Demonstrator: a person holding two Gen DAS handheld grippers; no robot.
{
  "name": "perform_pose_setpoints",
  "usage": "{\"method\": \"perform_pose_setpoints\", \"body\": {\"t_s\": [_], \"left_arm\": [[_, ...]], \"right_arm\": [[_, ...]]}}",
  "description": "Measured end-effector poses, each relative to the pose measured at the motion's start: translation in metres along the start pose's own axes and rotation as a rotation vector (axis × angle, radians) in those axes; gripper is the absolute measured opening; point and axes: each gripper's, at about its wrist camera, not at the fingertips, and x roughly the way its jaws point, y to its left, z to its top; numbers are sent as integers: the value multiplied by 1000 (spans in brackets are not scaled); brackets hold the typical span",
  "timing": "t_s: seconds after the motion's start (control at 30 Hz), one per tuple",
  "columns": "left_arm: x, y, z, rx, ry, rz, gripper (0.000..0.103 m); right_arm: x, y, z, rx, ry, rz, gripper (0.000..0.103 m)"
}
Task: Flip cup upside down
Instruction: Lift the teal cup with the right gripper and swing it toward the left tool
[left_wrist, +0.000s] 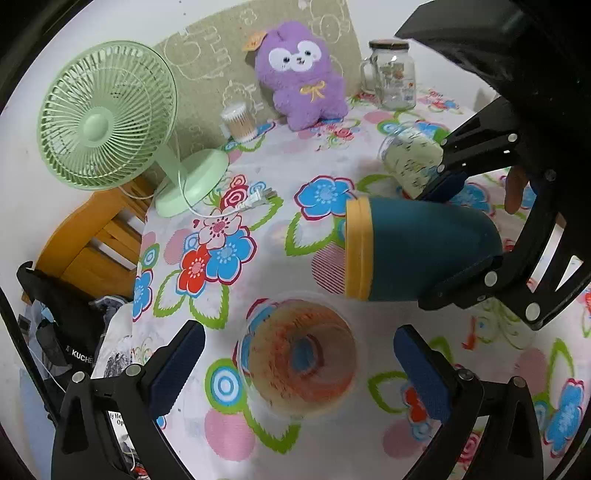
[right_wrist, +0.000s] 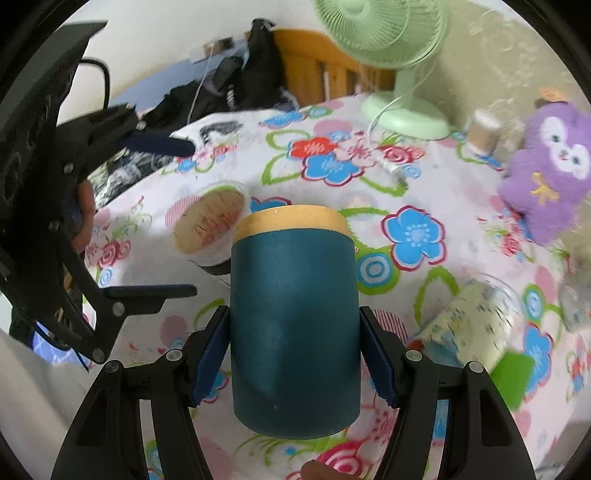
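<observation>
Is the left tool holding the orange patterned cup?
No, the left tool is open, with the orange patterned cup standing free between its fingers.

The right gripper (right_wrist: 294, 354) is clamped, pads pressed inward — the left gripper (left_wrist: 299, 363) hangs spread wide.

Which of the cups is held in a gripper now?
The dark blue cup with the yellow rim, clamped in the right gripper. The orange-patterned cup and the green-patterned cup are not gripped.
</observation>
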Motion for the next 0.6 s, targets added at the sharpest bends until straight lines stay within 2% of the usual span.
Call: {"method": "perform_pose_setpoints", "body": {"t_s": [0.27, 0.4, 0.6], "left_arm": [[-41, -5, -24, -37, -44, -37, 103], [-57, -10, -42, -52, -55, -53, 103], [-70, -25, -76, -51, -49, -70, 103]], "right_arm": [[-39, 45, -25, 117, -70, -38, 70], [-44, 73, -42, 159, -78, -54, 70], [-34, 103, -68, 195, -33, -91, 70]]}}
